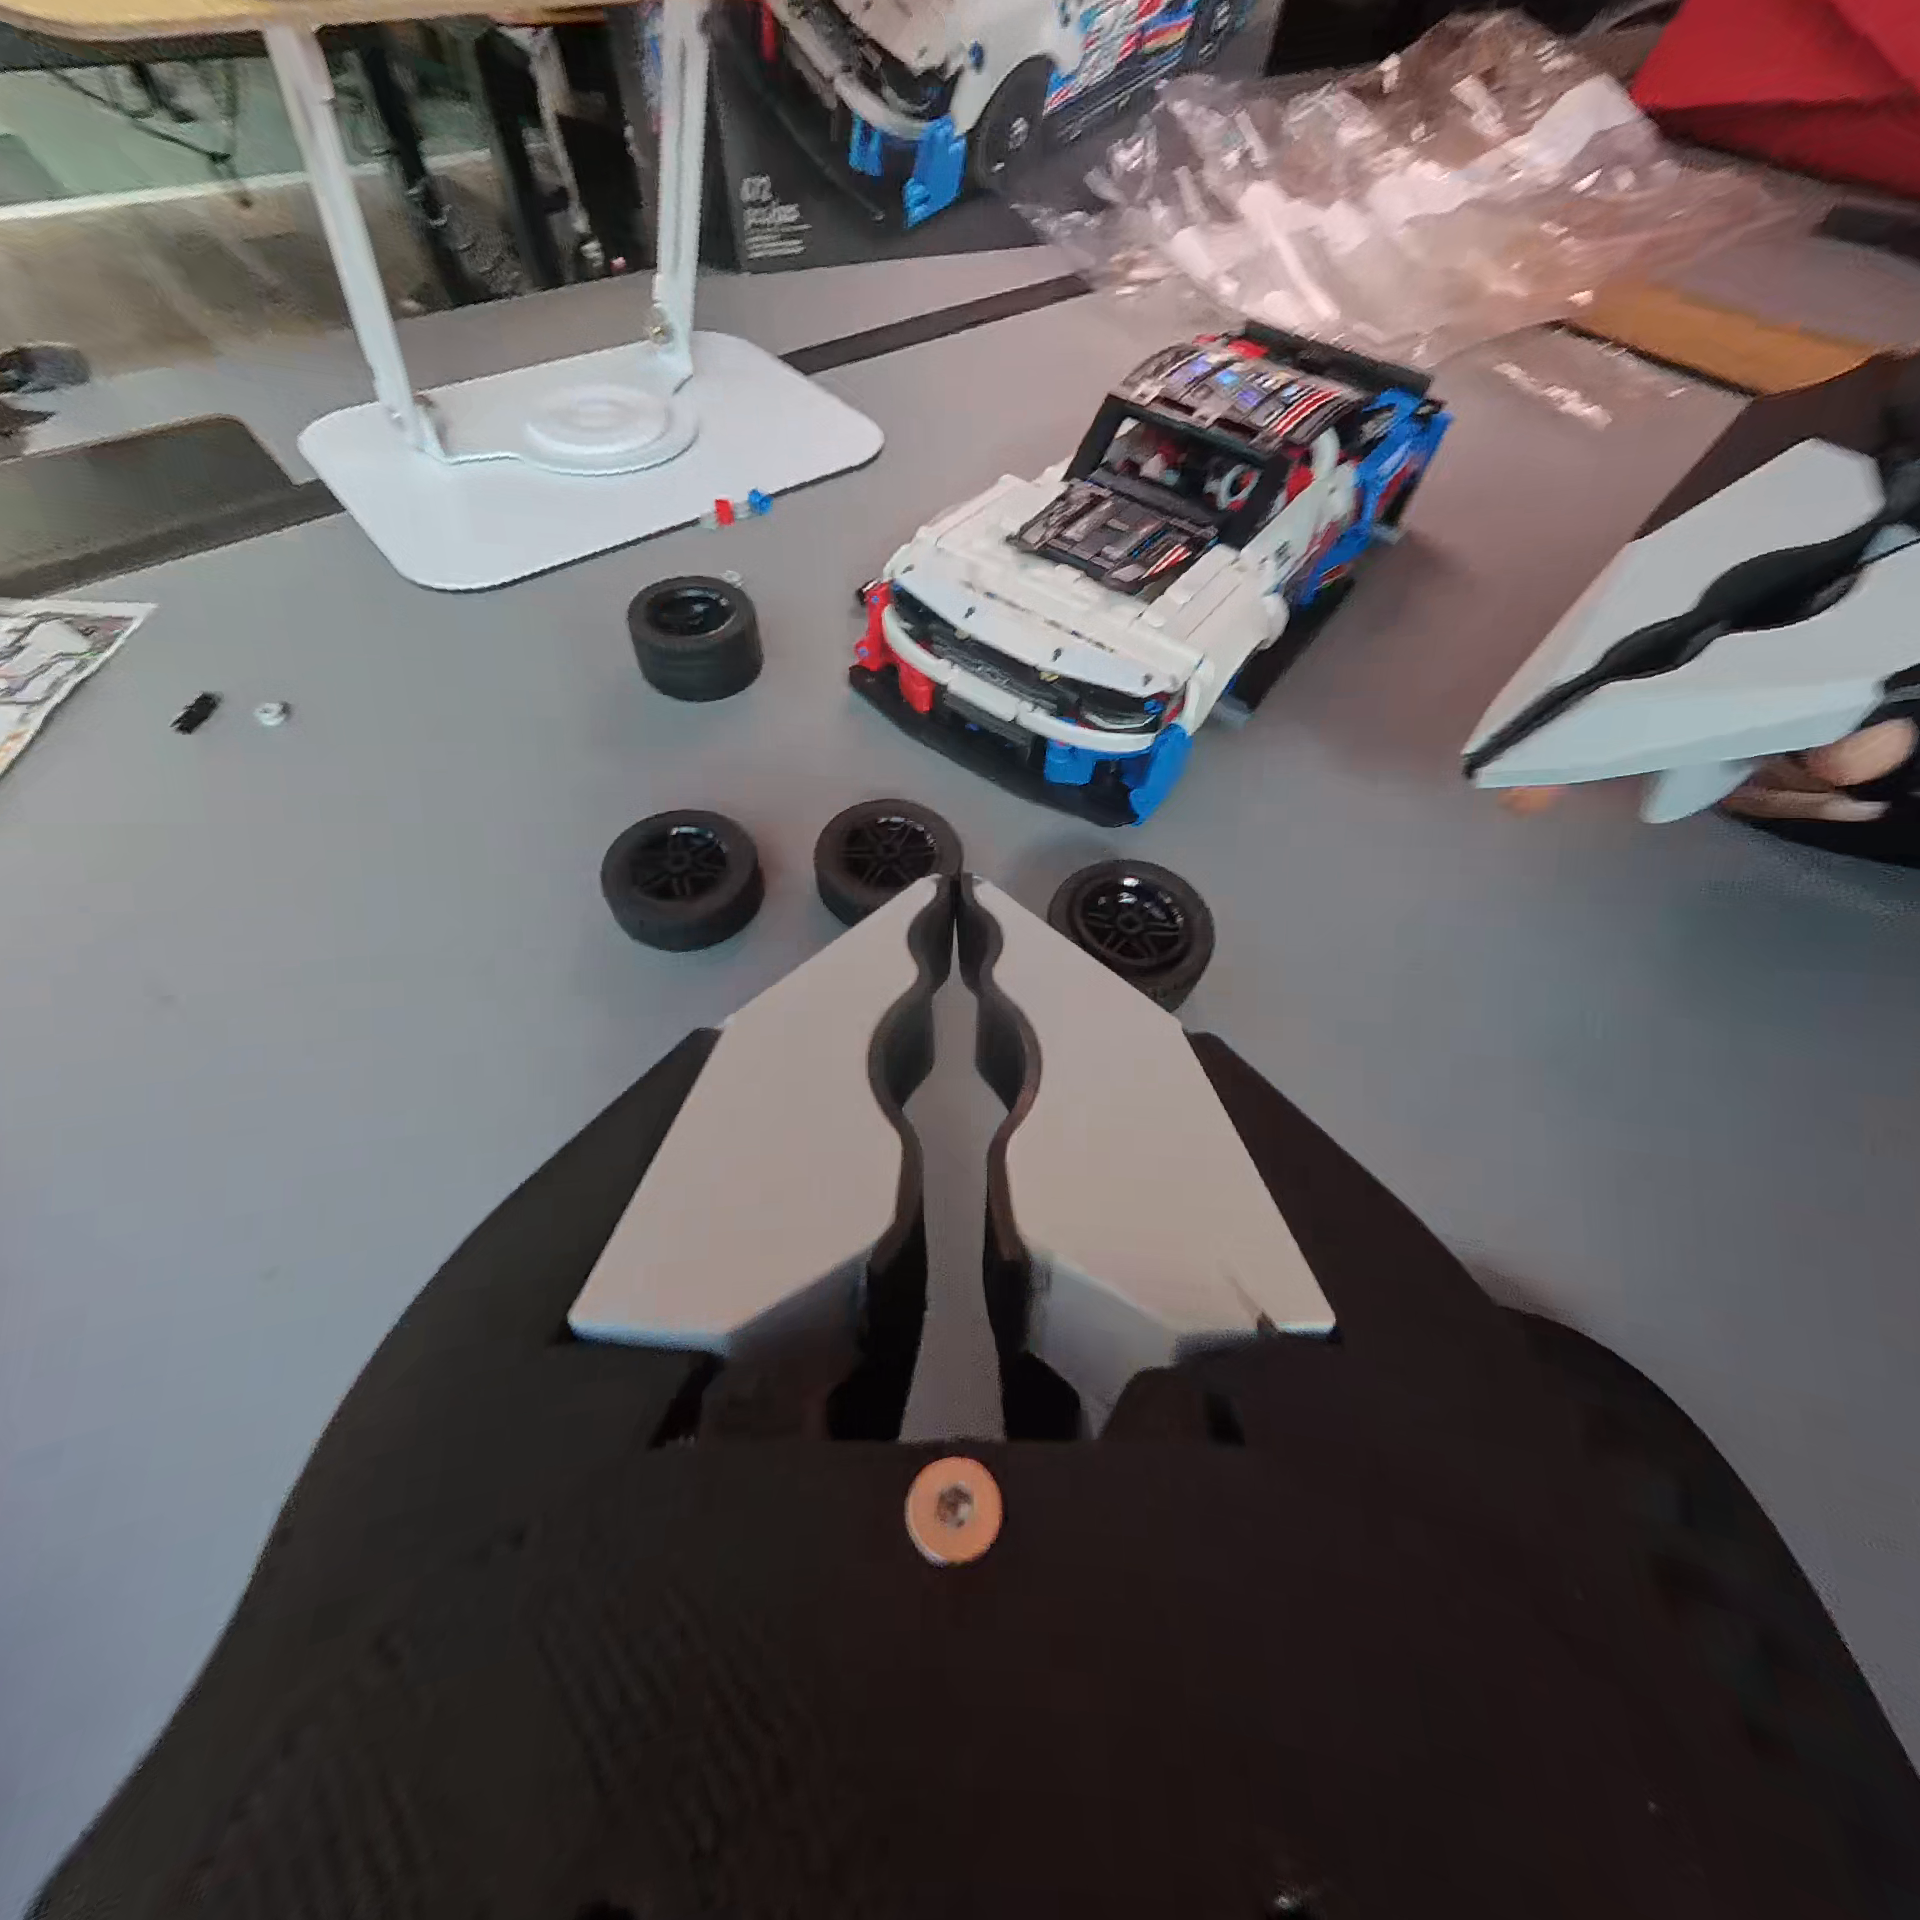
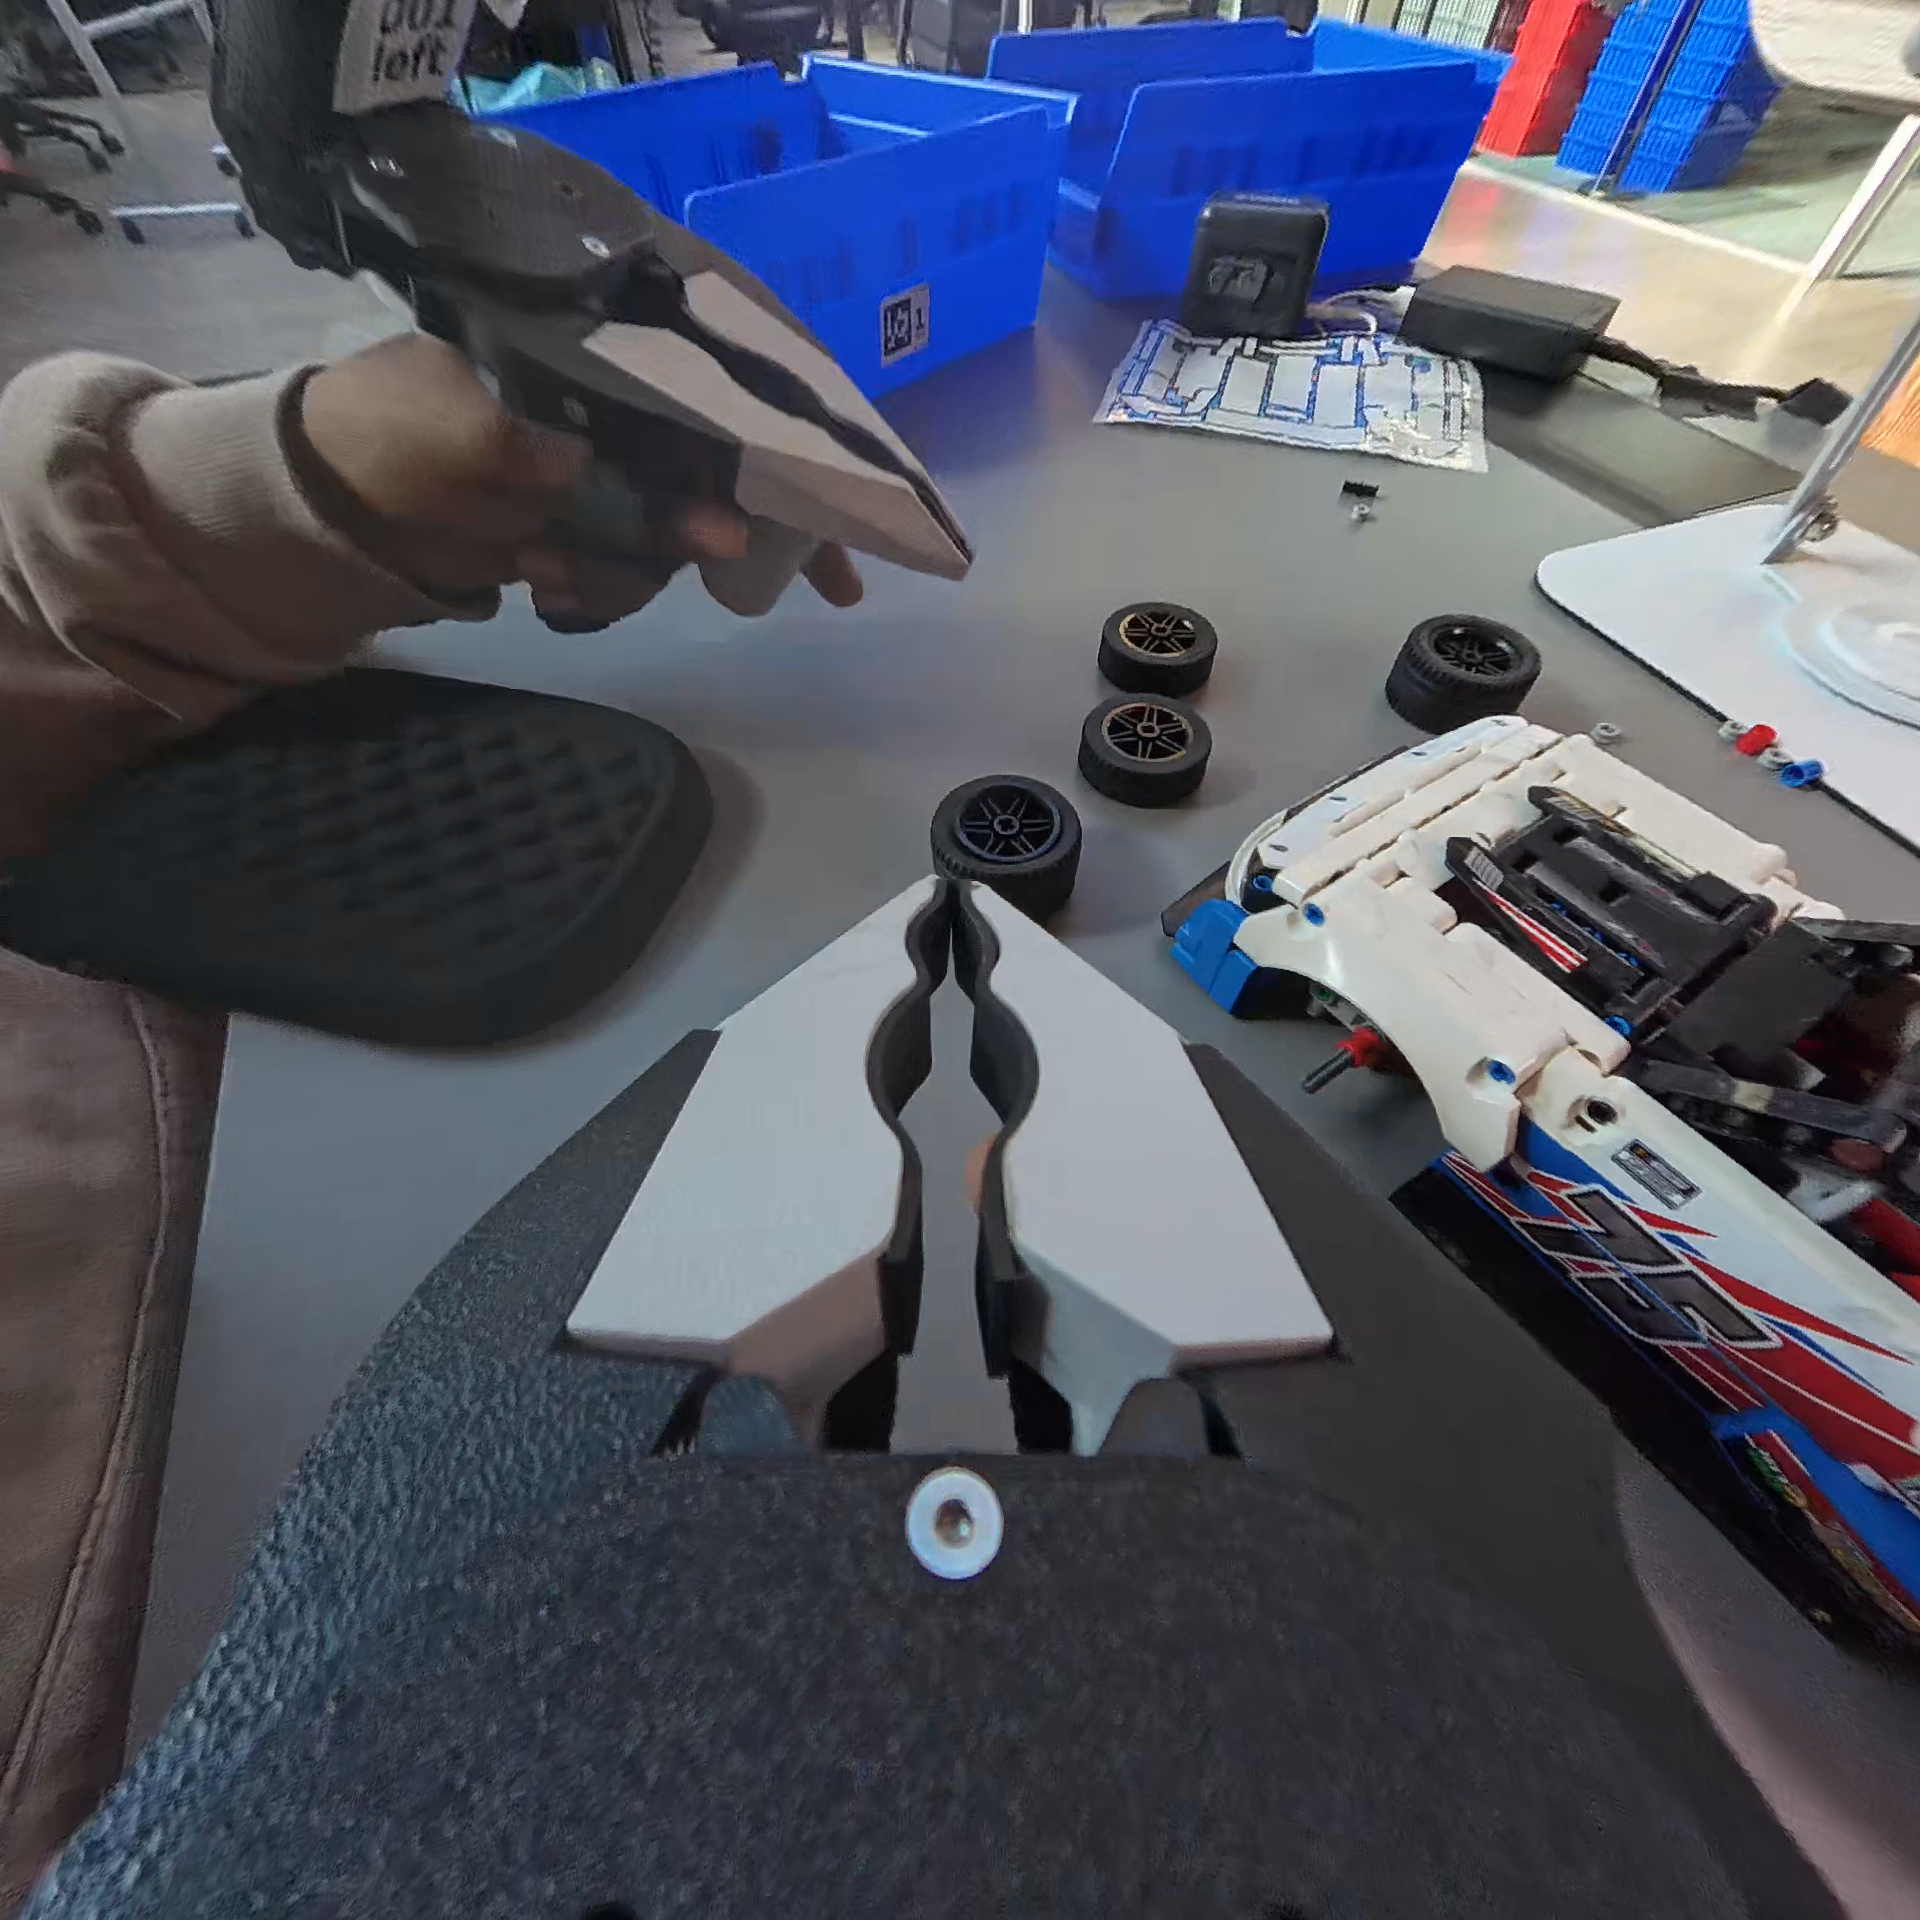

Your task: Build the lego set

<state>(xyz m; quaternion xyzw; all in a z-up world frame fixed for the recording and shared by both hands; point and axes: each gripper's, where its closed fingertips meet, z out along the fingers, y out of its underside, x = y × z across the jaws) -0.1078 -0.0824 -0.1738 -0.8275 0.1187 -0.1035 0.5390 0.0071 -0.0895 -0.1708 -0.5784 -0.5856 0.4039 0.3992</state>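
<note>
A white, blue and red Lego car (image 1: 1122, 603) rests on the grey table without wheels; it also shows in the right wrist view (image 2: 1507, 987), with a bare axle pin (image 2: 1340, 1065) at its wheel arch. Several loose black wheels lie in front of it, the nearest (image 1: 883, 857) just beyond my left gripper (image 1: 954, 883), which is shut and empty. My right gripper (image 2: 951, 888) is shut and empty, its tips just short of a wheel (image 2: 1005, 836). Each gripper shows in the other view: the right (image 1: 1470, 764) and the left (image 2: 956, 561), both above the table.
A white lamp base (image 1: 582, 457) stands behind the wheels with small red and blue pieces (image 1: 738, 507) at its edge. The set's box (image 1: 935, 125) and an empty plastic bag (image 1: 1403, 187) lie at the back. Blue bins (image 2: 883, 208), a sticker sheet (image 2: 1288, 395) and a black mesh pad (image 2: 364, 852) show too.
</note>
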